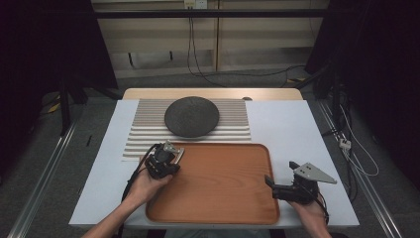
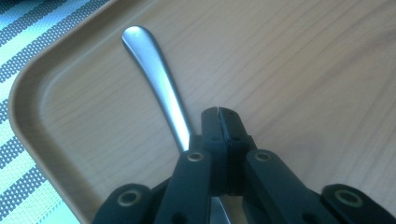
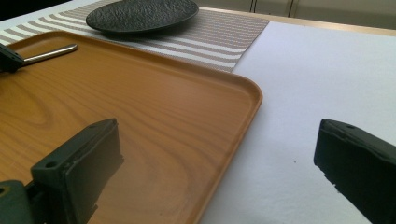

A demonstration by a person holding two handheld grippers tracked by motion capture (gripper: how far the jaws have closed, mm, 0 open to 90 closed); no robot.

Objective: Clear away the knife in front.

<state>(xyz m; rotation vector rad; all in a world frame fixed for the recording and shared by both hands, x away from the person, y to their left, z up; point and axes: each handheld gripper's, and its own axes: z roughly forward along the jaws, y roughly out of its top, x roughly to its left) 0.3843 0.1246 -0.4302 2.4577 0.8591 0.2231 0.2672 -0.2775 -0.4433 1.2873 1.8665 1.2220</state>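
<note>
Tray (image 1: 218, 191) bears spoon (image 2: 159, 79); plate (image 1: 191, 116) sits on mat (image 1: 143, 131) beyond.

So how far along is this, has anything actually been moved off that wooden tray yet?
Nothing looks finished yet: the dark plate sits bare on the striped mat. In hand now: the left gripper has its jaws shut over a piece of metal cutlery whose handle lies on the tray, near its corner. The right gripper waits open over the tray's edge. Lifting the cutlery off probably comes next.
</note>
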